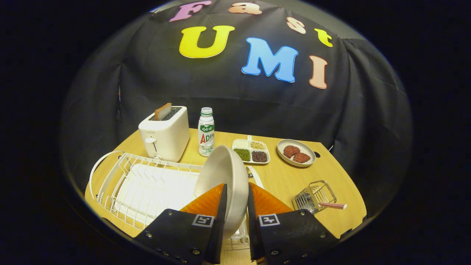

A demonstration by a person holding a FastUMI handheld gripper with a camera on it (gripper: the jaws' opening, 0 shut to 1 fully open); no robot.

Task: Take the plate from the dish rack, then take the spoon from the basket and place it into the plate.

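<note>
both claw (237,197) fingers seemingly clamp the plate (226,180) on edge, rim upright, above dish rack (121,176).

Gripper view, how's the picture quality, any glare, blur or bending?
Gripper view: fisheye bends the table edge and dish rack into curves; the rack's white tray glares, washed out; the plate, clamped between the hand-held gripper fingers, looks sharp; the toaster is evenly lit.

The hand-held gripper (237,195) has two wedge-shaped fingers (206,204) rising from broad black matte mounts. Each mount carries a small square black-and-white marker near the finger's base, and round silver screw heads dot the mounts below the markers.
</note>
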